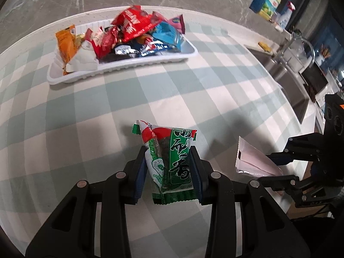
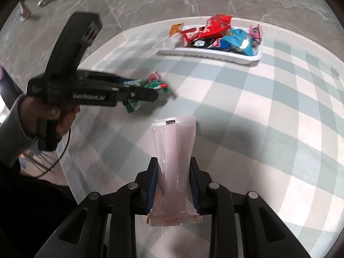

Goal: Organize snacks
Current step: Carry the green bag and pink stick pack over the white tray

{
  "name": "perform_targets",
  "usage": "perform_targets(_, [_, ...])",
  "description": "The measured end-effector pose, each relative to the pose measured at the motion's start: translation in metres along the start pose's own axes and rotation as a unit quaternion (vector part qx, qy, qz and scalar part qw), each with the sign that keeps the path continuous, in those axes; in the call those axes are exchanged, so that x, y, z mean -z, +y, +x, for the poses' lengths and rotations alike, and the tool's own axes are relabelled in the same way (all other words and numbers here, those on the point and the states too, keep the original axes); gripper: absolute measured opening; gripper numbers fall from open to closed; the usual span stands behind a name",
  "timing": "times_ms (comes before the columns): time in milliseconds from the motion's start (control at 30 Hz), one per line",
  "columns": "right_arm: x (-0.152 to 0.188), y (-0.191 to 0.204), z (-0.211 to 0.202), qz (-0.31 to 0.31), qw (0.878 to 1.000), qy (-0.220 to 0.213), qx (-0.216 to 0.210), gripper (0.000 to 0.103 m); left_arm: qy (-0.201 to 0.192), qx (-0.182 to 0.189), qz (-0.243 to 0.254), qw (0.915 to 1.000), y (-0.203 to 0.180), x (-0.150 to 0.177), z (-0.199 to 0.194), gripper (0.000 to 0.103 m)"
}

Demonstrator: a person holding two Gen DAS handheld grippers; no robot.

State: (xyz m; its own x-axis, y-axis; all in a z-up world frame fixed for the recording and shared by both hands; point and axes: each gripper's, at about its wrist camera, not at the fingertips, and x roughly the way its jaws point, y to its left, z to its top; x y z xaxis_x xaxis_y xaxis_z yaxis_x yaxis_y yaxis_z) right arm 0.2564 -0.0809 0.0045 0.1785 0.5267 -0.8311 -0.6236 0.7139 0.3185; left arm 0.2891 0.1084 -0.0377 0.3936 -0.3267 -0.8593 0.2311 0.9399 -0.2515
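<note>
My left gripper (image 1: 169,159) is shut on a green, white and red snack packet (image 1: 169,161), held a little above the checked tablecloth. From the right wrist view, the same left gripper (image 2: 159,92) and green packet (image 2: 150,85) appear at the left, held by a hand. My right gripper (image 2: 174,169) is shut on a pale pink snack packet (image 2: 175,161), also lifted off the cloth. That pink packet (image 1: 251,159) shows at the right in the left wrist view, between the right gripper's fingers (image 1: 279,159). A white tray (image 1: 120,69) heaped with mixed snack packets sits farther across the table.
The round table wears a green and white checked cloth (image 1: 86,111). The tray (image 2: 215,53) lies near the far edge in the right wrist view. Beyond the table at the right stand a sink with a tap (image 1: 301,49) and a counter holding boxes (image 1: 266,4).
</note>
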Motion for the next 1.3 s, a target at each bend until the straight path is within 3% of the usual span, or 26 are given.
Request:
perform_targets(667, [-0.062,-0.026,-0.005,0.06,0.997,-0.047,-0.02,0.03,-0.048,0.005,-0.045,0.9979,0.033,-0.036,-0.026,0.034])
perform_targets(1300, [-0.141,-0.065,0.004,0.116,0.99,-0.081,-0.013,0.03,-0.079,0.012,-0.062,0.9949,0.066,-0.098,-0.03,0.034])
